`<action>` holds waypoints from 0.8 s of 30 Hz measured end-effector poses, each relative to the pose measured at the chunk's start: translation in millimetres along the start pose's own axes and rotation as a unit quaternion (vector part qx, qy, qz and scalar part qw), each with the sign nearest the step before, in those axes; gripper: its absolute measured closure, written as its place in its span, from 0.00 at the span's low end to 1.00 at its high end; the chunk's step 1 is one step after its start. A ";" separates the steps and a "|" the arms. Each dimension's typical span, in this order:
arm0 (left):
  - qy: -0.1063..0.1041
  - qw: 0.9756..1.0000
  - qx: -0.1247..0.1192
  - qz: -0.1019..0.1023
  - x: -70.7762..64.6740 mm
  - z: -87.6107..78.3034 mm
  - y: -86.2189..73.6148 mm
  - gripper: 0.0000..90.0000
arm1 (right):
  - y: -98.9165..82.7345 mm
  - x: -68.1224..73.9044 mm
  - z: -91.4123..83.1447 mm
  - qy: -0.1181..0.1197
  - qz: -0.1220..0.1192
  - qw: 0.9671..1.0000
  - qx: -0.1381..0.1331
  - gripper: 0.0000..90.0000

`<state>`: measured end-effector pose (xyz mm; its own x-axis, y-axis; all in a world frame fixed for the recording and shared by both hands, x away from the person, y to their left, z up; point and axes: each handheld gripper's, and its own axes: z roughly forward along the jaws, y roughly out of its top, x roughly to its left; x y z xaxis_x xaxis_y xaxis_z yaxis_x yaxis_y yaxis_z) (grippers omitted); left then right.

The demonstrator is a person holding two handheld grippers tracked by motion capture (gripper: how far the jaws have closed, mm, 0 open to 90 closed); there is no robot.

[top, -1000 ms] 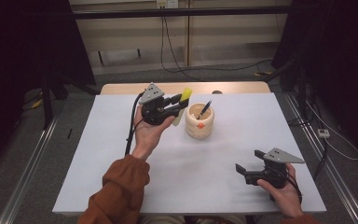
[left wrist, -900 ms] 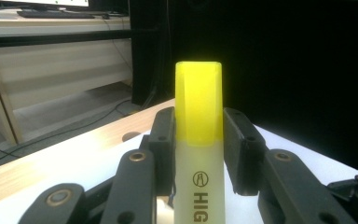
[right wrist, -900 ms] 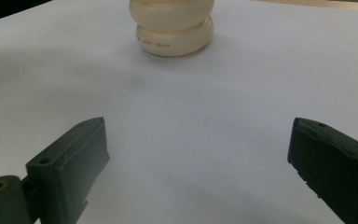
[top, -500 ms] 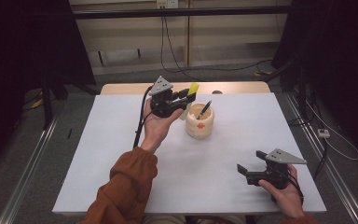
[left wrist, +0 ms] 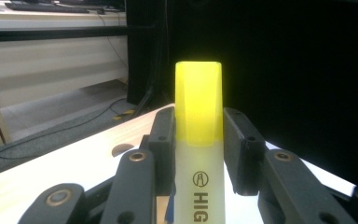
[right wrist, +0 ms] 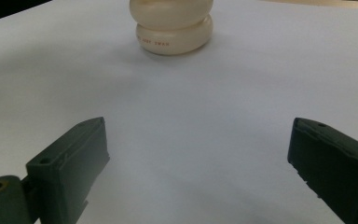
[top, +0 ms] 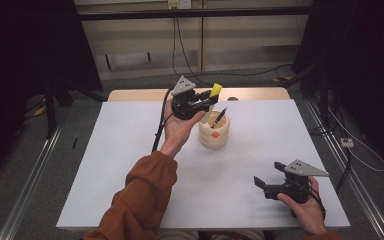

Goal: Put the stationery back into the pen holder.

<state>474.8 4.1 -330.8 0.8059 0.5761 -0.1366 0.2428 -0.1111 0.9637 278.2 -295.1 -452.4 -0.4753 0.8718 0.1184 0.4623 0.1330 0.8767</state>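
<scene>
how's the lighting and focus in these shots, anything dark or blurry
High view: table evenly lit, surroundings nearly black. Left gripper view: highlighter sharp, its yellow cap glowing, background dark at right. Right gripper view: jaws soft and close, cream pot clearer.

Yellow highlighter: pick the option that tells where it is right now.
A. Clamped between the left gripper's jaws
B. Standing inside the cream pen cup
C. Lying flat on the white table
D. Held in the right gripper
A: the left gripper has both black jaws pressed against the sides of the yellow highlighter, its capped end sticking out beyond them.
</scene>
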 end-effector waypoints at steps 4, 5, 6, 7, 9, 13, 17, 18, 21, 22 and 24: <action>-0.003 1.000 0.004 0.005 -0.7 5.7 -0.6 0.74 | 0.4 0.6 0.8 0.001 -0.001 1.000 0.000 0.05; -0.001 1.000 0.003 0.006 -0.2 7.2 -1.3 0.74 | 0.5 0.8 0.9 0.001 -0.002 1.000 0.000 0.05; -0.002 1.000 0.001 0.002 0.8 8.9 -2.2 0.75 | 0.6 1.2 0.8 0.001 -0.001 1.000 0.001 0.05; -0.002 1.000 0.000 -0.003 1.9 10.8 -3.3 0.74 | 0.6 1.5 1.1 0.001 -0.001 1.000 0.001 0.05; 0.000 1.000 0.001 -0.006 3.2 15.0 -5.7 0.74 | 1.0 1.6 1.8 0.002 -0.001 1.000 0.002 0.05; 0.004 1.000 0.006 -0.013 6.0 20.3 -10.4 0.74 | 1.3 1.8 2.5 0.004 -0.003 1.000 0.002 0.05; 0.005 1.000 0.013 -0.008 6.2 23.7 -13.8 0.75 | 1.4 1.3 2.7 0.004 -0.003 1.000 0.000 0.05; 0.004 1.000 0.013 -0.009 6.1 24.5 -14.3 0.75 | 1.4 1.3 2.8 0.005 -0.003 1.000 0.000 0.05; 0.000 1.000 0.014 -0.008 4.5 26.8 -15.7 0.74 | 1.5 1.7 3.0 0.006 -0.005 1.000 0.000 0.05; -0.002 1.000 0.014 -0.010 3.5 28.2 -16.6 0.74 | 1.5 1.9 3.1 0.006 -0.005 1.000 0.001 0.05; -0.002 1.000 0.018 -0.007 2.9 30.7 -18.9 0.74 | 1.6 2.1 3.2 0.007 -0.005 1.000 0.001 0.05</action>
<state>489.2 -17.0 -356.4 0.8041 0.5749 -0.1512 0.2730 -0.1314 0.9530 280.4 -291.5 -452.3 -0.4901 0.8640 0.1154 0.4590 0.1432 0.8768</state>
